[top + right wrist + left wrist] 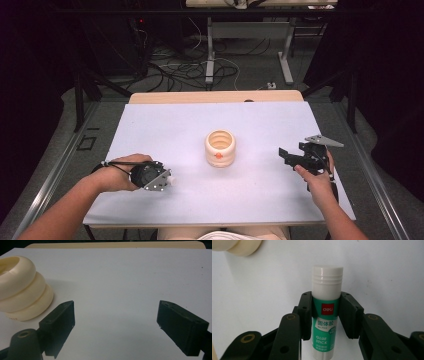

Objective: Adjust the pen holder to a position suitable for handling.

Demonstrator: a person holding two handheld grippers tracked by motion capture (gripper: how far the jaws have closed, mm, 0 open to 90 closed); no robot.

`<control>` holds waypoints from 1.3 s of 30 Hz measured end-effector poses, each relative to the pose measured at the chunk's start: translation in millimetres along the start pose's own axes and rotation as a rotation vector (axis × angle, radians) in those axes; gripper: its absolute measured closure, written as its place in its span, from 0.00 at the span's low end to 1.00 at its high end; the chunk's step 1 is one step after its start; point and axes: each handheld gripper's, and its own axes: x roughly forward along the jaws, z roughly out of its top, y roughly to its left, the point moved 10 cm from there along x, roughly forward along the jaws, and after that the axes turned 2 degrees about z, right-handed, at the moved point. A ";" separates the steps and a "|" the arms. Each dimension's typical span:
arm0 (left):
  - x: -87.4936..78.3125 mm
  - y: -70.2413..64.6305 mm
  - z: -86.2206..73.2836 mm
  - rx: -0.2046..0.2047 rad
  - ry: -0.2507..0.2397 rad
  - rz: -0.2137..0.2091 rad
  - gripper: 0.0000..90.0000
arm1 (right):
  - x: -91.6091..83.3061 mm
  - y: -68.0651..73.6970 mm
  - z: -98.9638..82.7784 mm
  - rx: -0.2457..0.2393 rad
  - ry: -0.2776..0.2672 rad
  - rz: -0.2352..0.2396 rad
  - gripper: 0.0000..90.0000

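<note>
The left gripper (325,315) is closed on a glue stick (325,312): in the left gripper view its two black jaws press against both sides of the green and white label, and the white ribbed cap of the stick stands out beyond the jaw tips. In the high view this gripper (167,178) is at the left front part of the white table (165,125), held by the person's left hand (117,172), and the white end of the glue stick (171,177) points to the right, toward the middle of the table. The right gripper (116,325) is wide open and holds nothing; between its jaws there is only the bare table surface. In the high view it (287,156) is at the right side of the table, in the right hand (317,177). A cream ribbed holder (220,148) with an open top stands near the table centre, between the two grippers and well apart from both.
</note>
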 end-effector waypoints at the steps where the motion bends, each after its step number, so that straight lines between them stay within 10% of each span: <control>1: -1.3 1.5 0.1 -0.010 -0.003 0.002 0.72 | -0.3 0.1 -0.1 -0.001 0.002 0.001 0.16; 17: -23.5 29.6 -0.7 -0.295 -0.108 0.090 0.72 | 1.0 0.0 0.0 0.001 -0.002 -0.004 0.16; 32: -33.7 58.5 -11.3 -0.859 -0.217 0.076 0.72 | 1.3 1.6 -1.0 0.003 0.004 0.006 0.16; 39: -38.6 64.8 -18.0 -1.013 -0.238 0.095 0.72 | 2.9 2.3 -2.6 -0.002 0.011 0.003 0.16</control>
